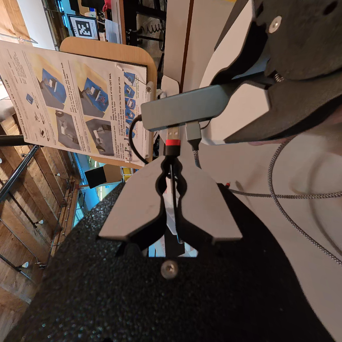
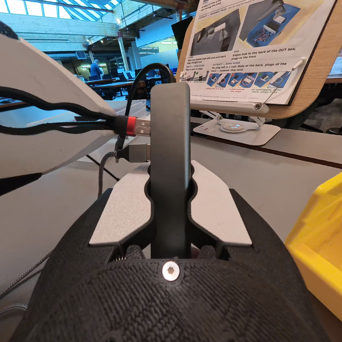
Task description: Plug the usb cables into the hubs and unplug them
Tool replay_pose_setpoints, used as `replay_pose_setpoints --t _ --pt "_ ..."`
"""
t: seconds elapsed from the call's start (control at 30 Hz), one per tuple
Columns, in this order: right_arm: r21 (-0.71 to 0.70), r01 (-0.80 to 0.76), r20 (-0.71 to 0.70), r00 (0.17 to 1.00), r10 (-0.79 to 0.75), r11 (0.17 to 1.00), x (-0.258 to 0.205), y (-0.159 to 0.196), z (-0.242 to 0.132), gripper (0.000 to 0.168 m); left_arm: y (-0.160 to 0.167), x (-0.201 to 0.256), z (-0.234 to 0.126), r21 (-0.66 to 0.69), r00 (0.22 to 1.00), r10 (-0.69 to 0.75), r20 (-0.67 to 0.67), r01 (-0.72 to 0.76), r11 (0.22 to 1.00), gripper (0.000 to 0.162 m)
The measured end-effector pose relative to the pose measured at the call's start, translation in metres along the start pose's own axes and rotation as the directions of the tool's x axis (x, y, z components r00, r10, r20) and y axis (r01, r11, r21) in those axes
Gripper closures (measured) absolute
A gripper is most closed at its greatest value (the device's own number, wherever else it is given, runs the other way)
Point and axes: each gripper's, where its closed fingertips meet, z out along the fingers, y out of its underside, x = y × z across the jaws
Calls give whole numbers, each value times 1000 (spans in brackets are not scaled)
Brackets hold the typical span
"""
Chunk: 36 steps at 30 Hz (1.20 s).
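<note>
My right gripper (image 2: 170, 177) is shut on a dark grey USB hub (image 2: 170, 148) and holds it above the table; the hub also shows in the left wrist view (image 1: 183, 109). My left gripper (image 1: 171, 162) is shut on a black USB plug with a red band (image 1: 172, 142), the same plug in the right wrist view (image 2: 132, 126). Its metal tip sits at a port on the hub's side, most of the metal still showing. A grey braided-cable plug (image 2: 136, 152) sits in the neighbouring port, also in the left wrist view (image 1: 193, 132). The hub's own black cable (image 2: 148, 74) loops off its far end.
A yellow bin (image 2: 318, 231) stands at the right of the grey table (image 2: 259, 175). An instruction sheet on a wooden stand (image 2: 259, 55) is behind the hub. The grey braided cable (image 1: 286, 203) trails across the table. A person stands far off in the hall (image 2: 95, 67). Some 6 cm of space lies between my two pairs of fingers.
</note>
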Motion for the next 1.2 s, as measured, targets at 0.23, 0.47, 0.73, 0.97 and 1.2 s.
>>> replay_pose_setpoints --t 0.23,0.47,0.73,0.97,1.2 --pt "-2 -3 -7 1000 3 1000 1 0 0 134 -4 2 -1 -4 1000 -15 -9 15 1000 158" --pt "-9 6 -13 1000 -6 1000 1 1 1 134 -1 2 3 -50 998 -64 -19 63 997 157" --pt "2 -26 -21 999 26 1000 5 0 0 134 -8 1 1 -35 998 -66 13 66 997 157" --pt "-5 -29 -22 999 29 1000 6 1 1 135 -11 1 5 -31 997 -57 52 59 998 157" --pt "32 -111 -3 994 111 993 12 -3 -4 135 -24 -2 9 149 991 -131 -11 132 980 157"
